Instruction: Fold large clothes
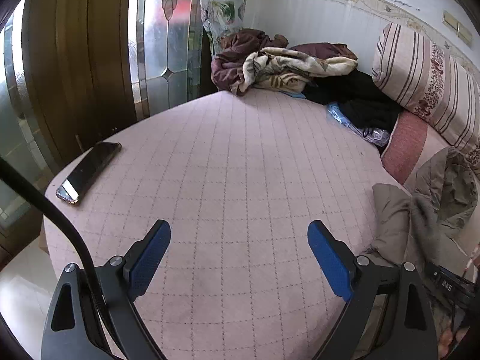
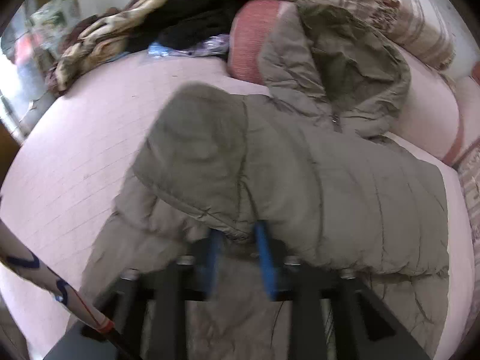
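A large grey-green padded jacket (image 2: 300, 165) lies on the pink quilted bed (image 2: 75, 150), a sleeve folded across its body and its hood (image 2: 345, 51) resting against a pink bolster. My right gripper (image 2: 238, 228) sits at the jacket's near folded edge. Its blue fingers stand apart, and the fabric drapes over their tips without being pinched. In the left wrist view the jacket (image 1: 420, 210) shows at the right edge. My left gripper (image 1: 238, 226) hovers wide open over bare mattress to the jacket's left, with nothing between its fingers.
A phone (image 1: 90, 171) lies near the bed's left edge. Crumpled blankets (image 1: 285, 63), black clothes (image 1: 360, 96) and a blue plastic bag (image 1: 351, 120) are heaped at the far side. A striped pillow (image 1: 426, 81) and a pink bolster (image 1: 402, 144) line the wall.
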{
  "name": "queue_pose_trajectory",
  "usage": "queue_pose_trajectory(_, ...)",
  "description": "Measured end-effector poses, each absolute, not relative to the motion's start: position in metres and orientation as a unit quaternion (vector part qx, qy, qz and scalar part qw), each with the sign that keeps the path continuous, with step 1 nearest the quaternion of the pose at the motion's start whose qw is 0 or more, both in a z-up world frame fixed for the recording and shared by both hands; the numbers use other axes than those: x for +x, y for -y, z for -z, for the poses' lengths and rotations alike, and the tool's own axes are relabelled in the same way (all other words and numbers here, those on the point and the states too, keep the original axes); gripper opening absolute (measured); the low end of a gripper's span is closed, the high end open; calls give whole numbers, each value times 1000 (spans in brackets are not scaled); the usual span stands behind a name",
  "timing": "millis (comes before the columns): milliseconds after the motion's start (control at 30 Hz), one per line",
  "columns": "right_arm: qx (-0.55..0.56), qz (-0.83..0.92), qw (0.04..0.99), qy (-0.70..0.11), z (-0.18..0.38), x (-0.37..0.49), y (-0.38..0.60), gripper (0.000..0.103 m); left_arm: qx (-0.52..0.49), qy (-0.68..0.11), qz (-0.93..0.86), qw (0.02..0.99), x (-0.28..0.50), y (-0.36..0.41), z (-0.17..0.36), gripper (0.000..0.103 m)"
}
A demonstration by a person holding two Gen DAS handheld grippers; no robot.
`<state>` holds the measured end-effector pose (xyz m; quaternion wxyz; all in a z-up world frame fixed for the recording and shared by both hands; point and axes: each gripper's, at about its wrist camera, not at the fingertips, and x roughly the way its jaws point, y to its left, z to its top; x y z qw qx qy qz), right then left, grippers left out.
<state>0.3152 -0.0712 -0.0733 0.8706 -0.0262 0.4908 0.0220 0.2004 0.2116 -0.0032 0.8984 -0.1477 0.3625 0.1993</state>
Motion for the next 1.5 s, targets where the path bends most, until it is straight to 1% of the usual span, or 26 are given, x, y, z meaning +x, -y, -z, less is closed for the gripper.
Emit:
queue_pose_trajectory(33,-29,-25,874,-484,66,310,71,47,-150,-367,-196,897,202,-212,5,93)
queue_pose_trajectory(167,-28,-34,887,-459,36,298,74,47,-153,-375,-191,894,204,-212,9,93)
queue_pose_trajectory(267,-35,-26,889,-457,29,305,71,47,-155,-379,-190,892,206,-211,12,93)
queue_pose_trajectory(300,-39,-22,887,-459,32,310,68,42,-156,-381,-189,891,206,-211,13,93)
queue_pose_trajectory(333,-42,-20,885,-463,35,316,66,34,-157,-383,-188,891,207,-211,15,93)
queue_pose_trajectory(367,-42,-19,882,-470,41,323,63,32,-157,-385,-187,890,207,-211,16,93)
queue_pose_trajectory(533,-27,-8,862,-506,78,362,50,31,-154,-391,-185,888,212,-209,20,93)
queue_pose_trajectory(600,-21,0,861,-509,88,374,48,30,-154,-396,-183,886,215,-207,22,93)
queue_pose_trajectory(833,-1,20,864,-502,105,403,45,30,-131,-400,-173,890,225,-193,25,93)
queue_pose_trajectory(1000,-16,32,874,-484,103,398,41,30,-115,-403,-171,892,228,-182,27,93)
queue_pose_trajectory(1067,-15,29,882,-470,89,388,42,31,-112,-406,-167,891,229,-178,28,93)
queue_pose_trajectory(1133,-3,16,889,-458,75,373,48,44,-109,-406,-163,892,227,-174,27,93)
queue_pose_trajectory(1167,-5,16,891,-453,69,364,52,47,-106,-406,-162,893,226,-172,27,93)
queue_pose_trajectory(1333,-55,35,892,-447,65,317,73,47,-87,-407,-152,896,222,-162,27,93)
queue_pose_trajectory(1500,-21,41,881,-470,77,273,108,47,-79,-416,-136,896,221,-153,28,93)
